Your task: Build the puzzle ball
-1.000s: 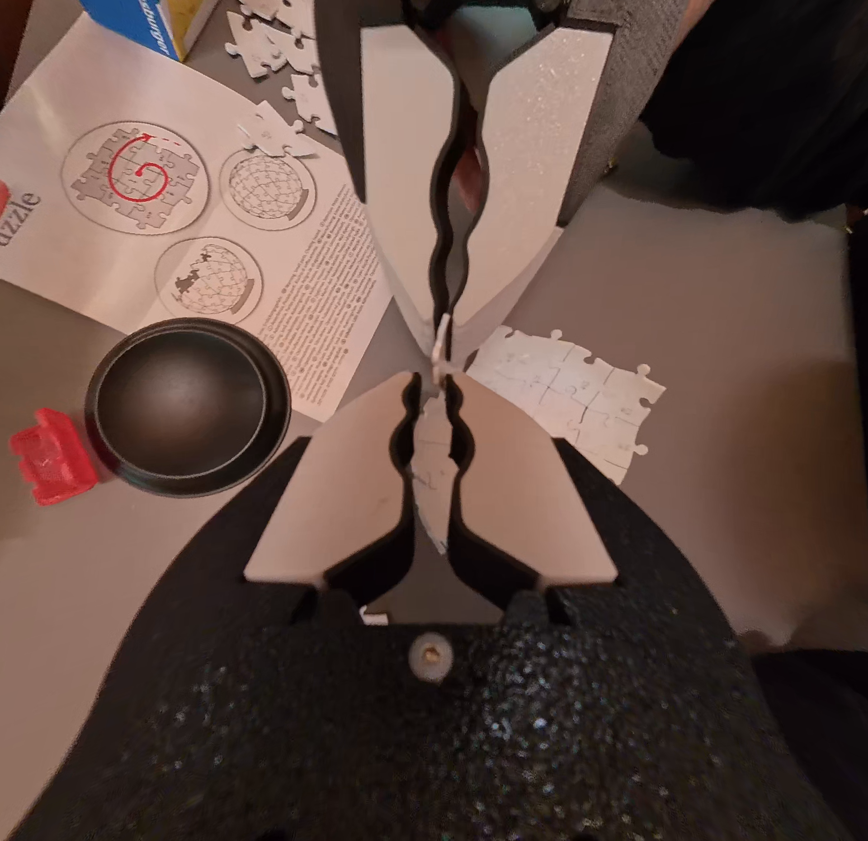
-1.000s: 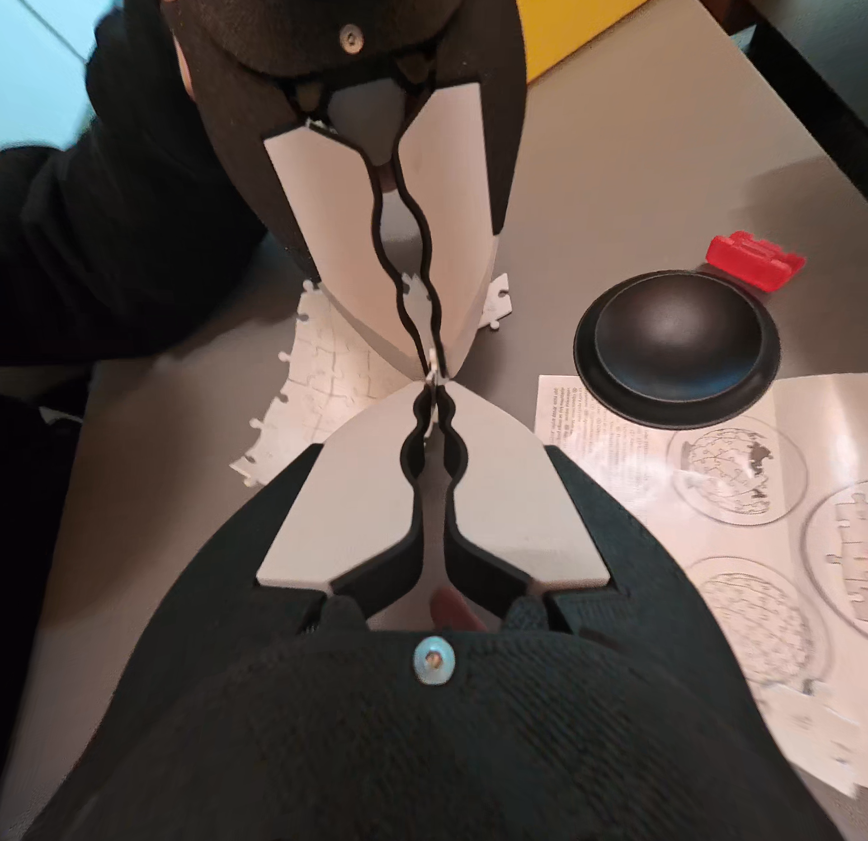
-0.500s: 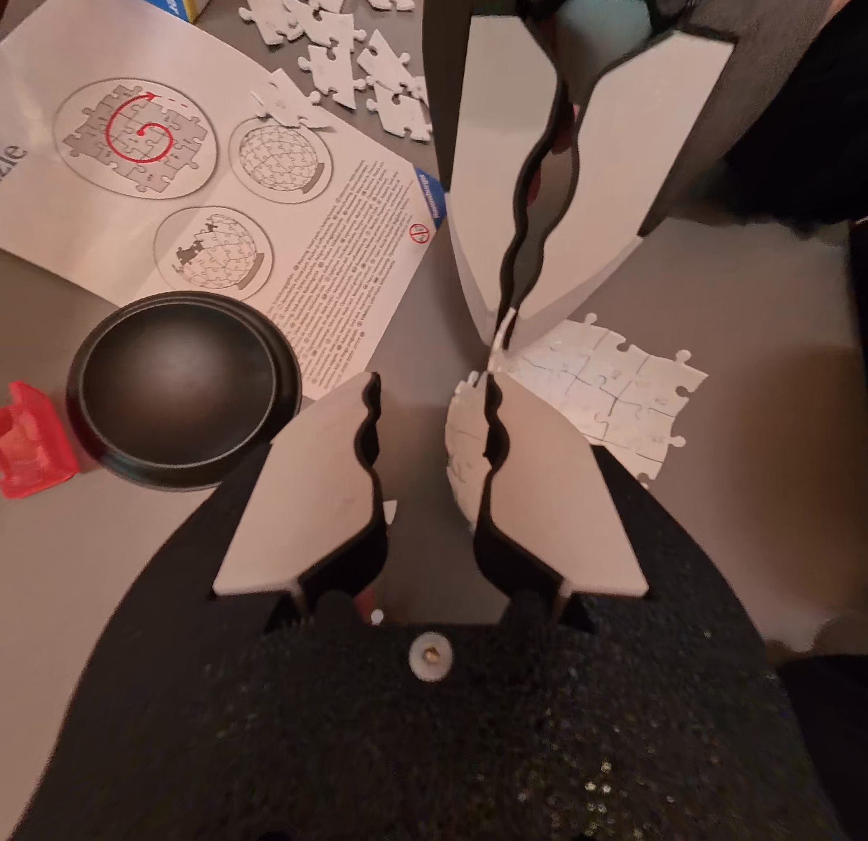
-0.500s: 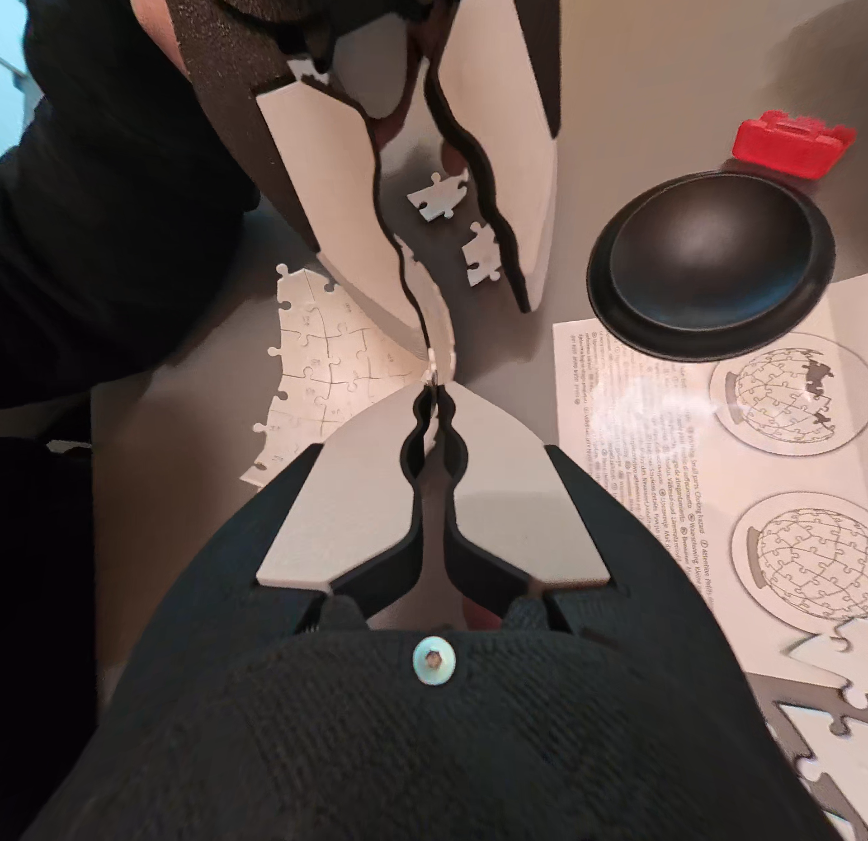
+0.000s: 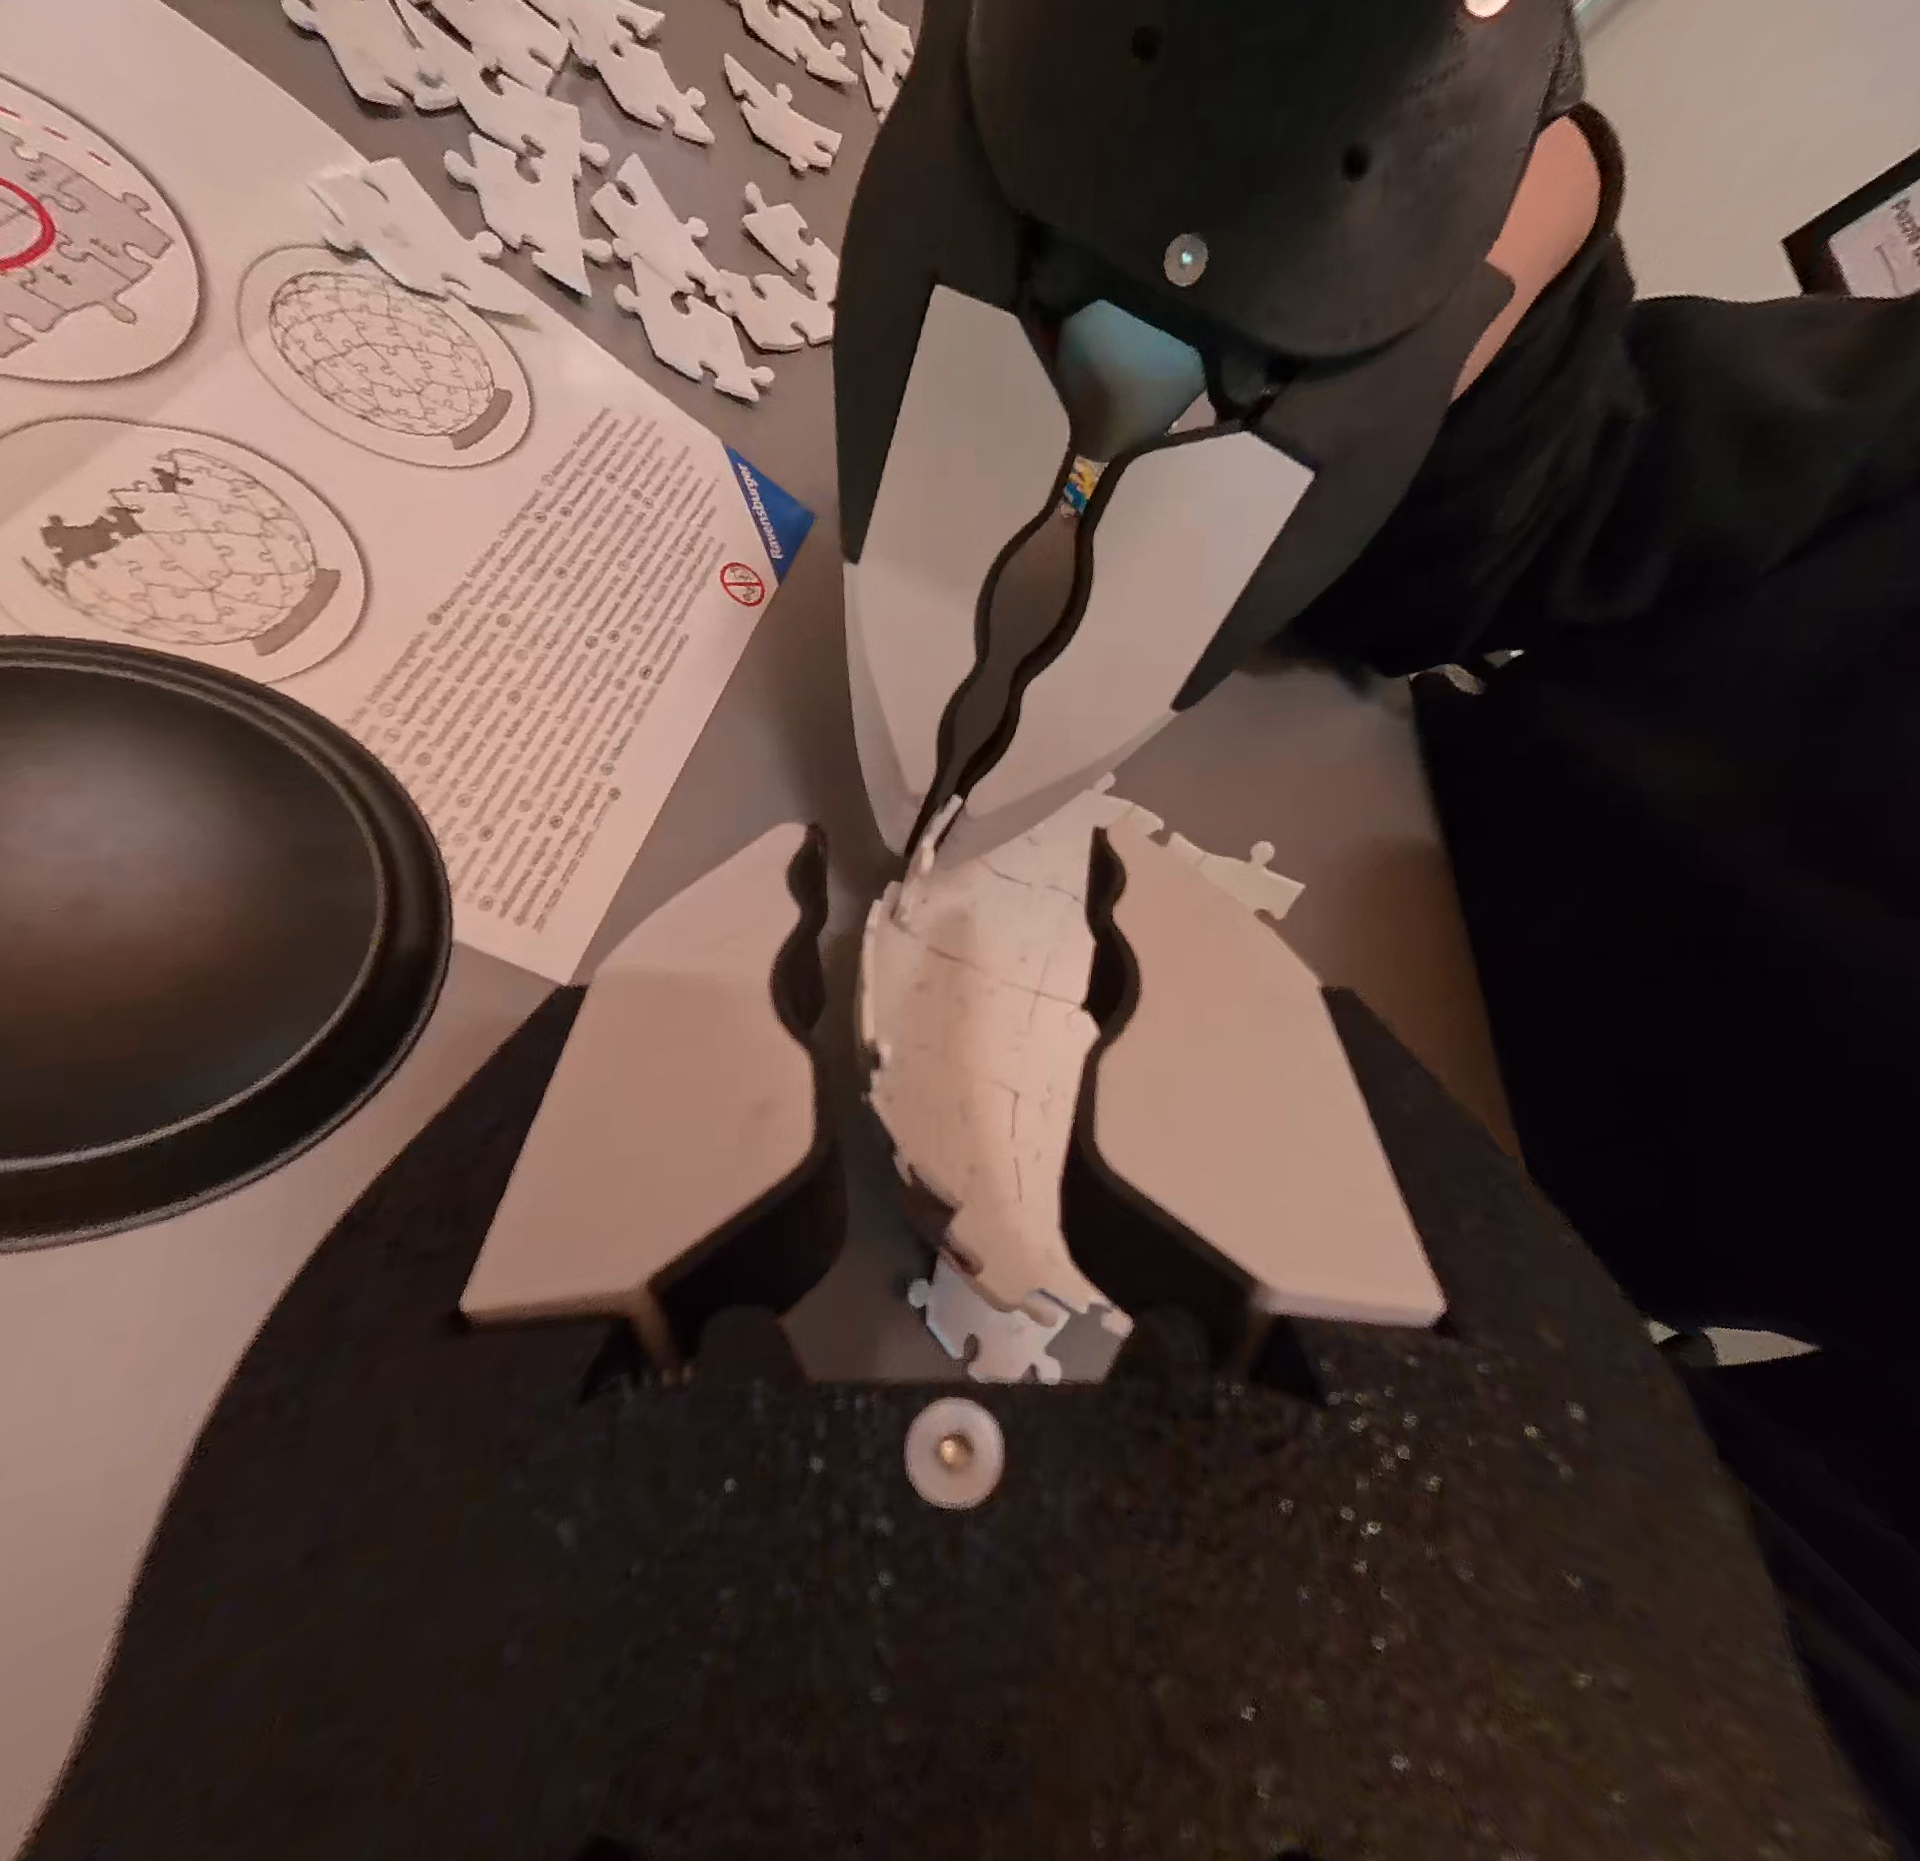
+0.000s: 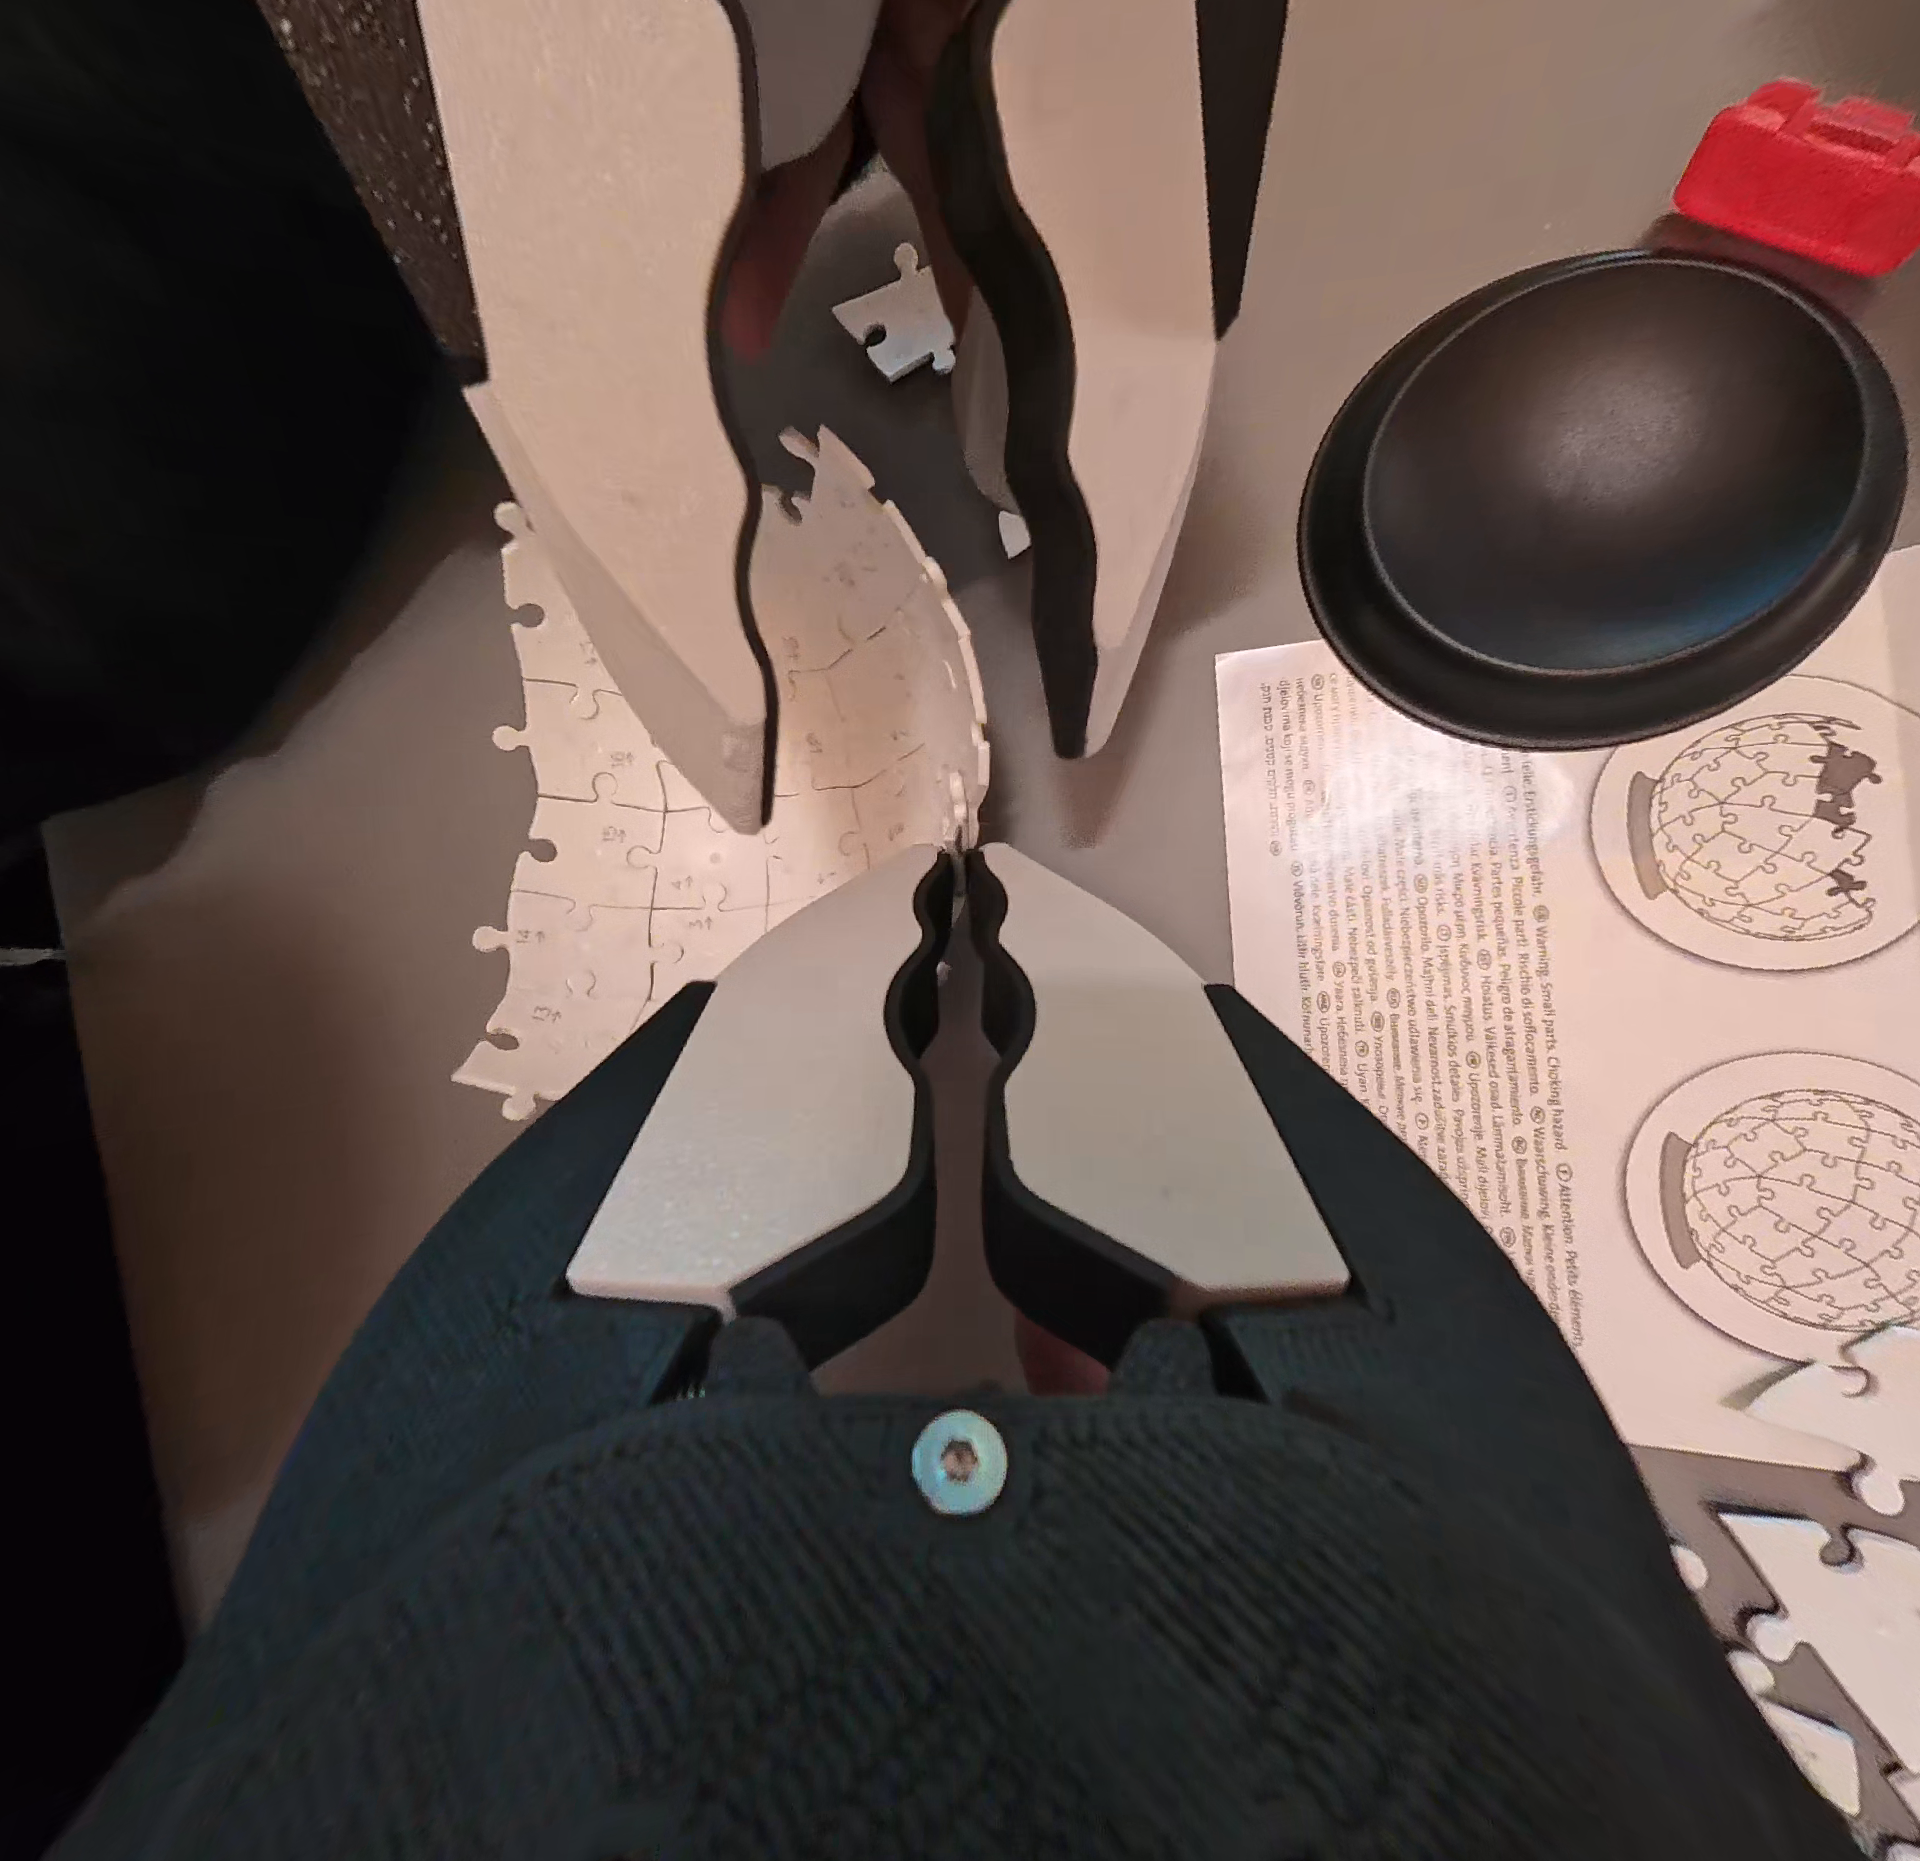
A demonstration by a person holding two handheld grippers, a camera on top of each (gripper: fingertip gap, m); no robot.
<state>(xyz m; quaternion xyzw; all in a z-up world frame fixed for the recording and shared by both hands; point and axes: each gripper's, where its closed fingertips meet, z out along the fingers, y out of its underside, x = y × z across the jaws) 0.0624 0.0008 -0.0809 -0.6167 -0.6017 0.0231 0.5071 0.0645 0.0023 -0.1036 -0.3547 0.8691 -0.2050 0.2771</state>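
Note:
A curved, joined section of white puzzle pieces (image 5: 977, 1032) stands on edge between the fingers of my left gripper (image 5: 951, 845), which is open. The section lies close to its right finger; I cannot tell if they touch. My right gripper (image 5: 927, 832) comes in from the far side and is shut on the section's upper edge. In the right wrist view my right gripper (image 6: 961, 855) pinches the rim of the section (image 6: 862, 668), and the open left gripper (image 6: 914, 762) straddles it from above.
A black bowl-shaped stand (image 5: 156, 928) sits to the left, also seen in the right wrist view (image 6: 1600, 502). An instruction sheet (image 5: 468, 564) lies beside it. Several loose white pieces (image 5: 623, 149) lie at the back. A red block (image 6: 1808, 180) sits beyond the stand. A dark sleeve fills the right side. The tips of both grippers are at nearly the same place.
My left gripper was shut on the puzzle section, then opened and moved forward around it. My right gripper stayed shut on the section's edge.

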